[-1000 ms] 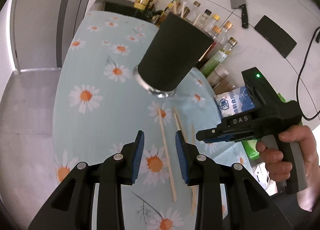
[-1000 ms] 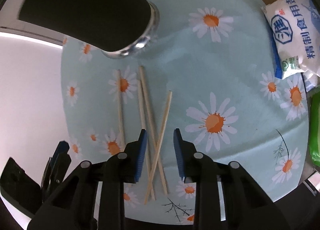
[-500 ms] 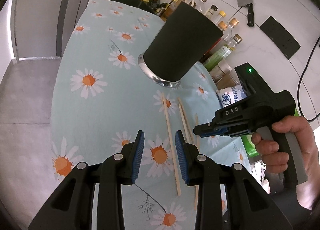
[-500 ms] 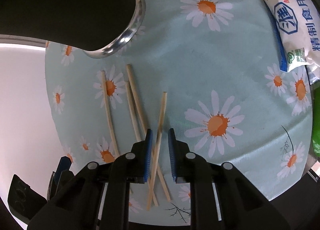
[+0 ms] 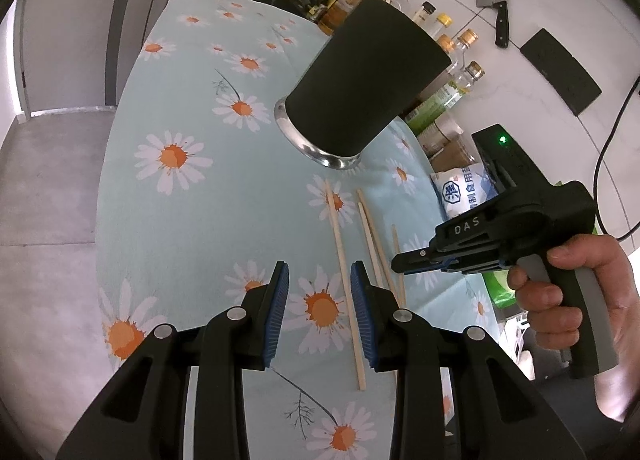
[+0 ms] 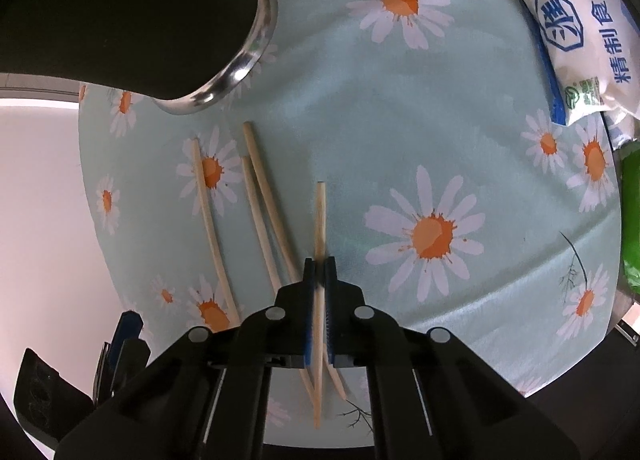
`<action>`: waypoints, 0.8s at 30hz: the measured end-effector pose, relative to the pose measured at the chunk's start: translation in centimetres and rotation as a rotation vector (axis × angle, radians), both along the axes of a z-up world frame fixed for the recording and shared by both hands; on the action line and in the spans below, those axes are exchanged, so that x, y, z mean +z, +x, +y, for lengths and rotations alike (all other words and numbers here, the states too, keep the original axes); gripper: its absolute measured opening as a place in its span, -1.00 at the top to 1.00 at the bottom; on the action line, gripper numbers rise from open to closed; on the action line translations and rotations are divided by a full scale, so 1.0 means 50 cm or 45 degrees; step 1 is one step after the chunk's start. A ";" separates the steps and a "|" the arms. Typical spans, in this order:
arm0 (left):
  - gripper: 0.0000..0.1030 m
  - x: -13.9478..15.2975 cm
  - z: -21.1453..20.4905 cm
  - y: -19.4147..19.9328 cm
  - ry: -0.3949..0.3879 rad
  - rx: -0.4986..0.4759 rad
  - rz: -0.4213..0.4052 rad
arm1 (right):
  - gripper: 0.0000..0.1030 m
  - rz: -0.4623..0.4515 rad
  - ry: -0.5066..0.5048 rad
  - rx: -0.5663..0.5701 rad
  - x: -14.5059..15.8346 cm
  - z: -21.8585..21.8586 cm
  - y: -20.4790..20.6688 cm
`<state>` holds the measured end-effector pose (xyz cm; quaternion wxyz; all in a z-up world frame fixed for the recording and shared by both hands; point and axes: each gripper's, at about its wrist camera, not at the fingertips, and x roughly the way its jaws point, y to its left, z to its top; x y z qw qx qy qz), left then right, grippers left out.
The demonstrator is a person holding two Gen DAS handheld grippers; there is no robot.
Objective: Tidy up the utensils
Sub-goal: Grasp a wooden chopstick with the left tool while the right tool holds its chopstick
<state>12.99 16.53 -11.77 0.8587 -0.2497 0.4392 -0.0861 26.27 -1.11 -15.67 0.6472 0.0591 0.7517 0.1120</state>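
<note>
Several wooden chopsticks lie on the daisy tablecloth (image 6: 400, 107) in front of a black utensil cup (image 5: 368, 79) with a steel base; the cup also shows in the right wrist view (image 6: 132, 15). My right gripper (image 6: 319, 264) is shut on one chopstick (image 6: 319, 215), down at the cloth; it shows from the side in the left wrist view (image 5: 404, 262). Three other chopsticks (image 6: 260, 195) lie just left of it. My left gripper (image 5: 319, 280) is open and empty, hovering above the leftmost chopstick (image 5: 340, 252).
A white salt bag (image 6: 576, 31) lies at the table's right edge, with something green (image 6: 632, 219) below it. Oil and sauce bottles (image 5: 444, 87) stand behind the cup. A cleaver (image 5: 492, 3) hangs on the wall. The table edge is close below my right gripper.
My right gripper has lowered and closed from open onto the rightmost chopstick. My left gripper has drawn back and up a little, staying open.
</note>
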 end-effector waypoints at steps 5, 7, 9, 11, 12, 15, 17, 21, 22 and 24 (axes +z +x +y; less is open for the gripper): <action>0.40 0.000 -0.015 0.014 0.031 -0.039 0.033 | 0.89 -0.026 0.032 0.011 0.022 -0.026 -0.010; 0.40 0.000 -0.027 0.022 0.053 -0.065 0.049 | 0.89 -0.038 0.048 0.023 0.028 -0.030 -0.010; 0.40 0.000 -0.036 0.029 0.071 -0.080 0.064 | 0.89 -0.061 0.056 0.037 0.042 -0.035 -0.012; 0.40 -0.003 -0.049 0.040 0.093 -0.097 0.094 | 0.89 -0.082 0.071 0.046 0.057 -0.044 -0.014; 0.40 -0.005 -0.052 0.043 0.103 -0.101 0.106 | 0.89 -0.085 0.079 0.045 0.062 -0.048 -0.015; 0.40 -0.009 -0.072 0.056 0.133 -0.128 0.144 | 0.89 -0.103 0.112 0.052 0.083 -0.057 -0.015; 0.40 -0.010 -0.084 0.064 0.173 -0.129 0.164 | 0.89 -0.121 0.136 0.066 0.097 -0.068 -0.014; 0.40 -0.013 -0.106 0.085 0.217 -0.128 0.219 | 0.89 -0.150 0.175 0.094 0.124 -0.091 -0.008; 0.40 -0.016 -0.111 0.091 0.230 -0.132 0.236 | 0.89 -0.160 0.188 0.106 0.130 -0.098 -0.006; 0.40 -0.026 -0.124 0.106 0.272 -0.127 0.307 | 0.89 -0.158 0.215 0.127 0.136 -0.111 -0.002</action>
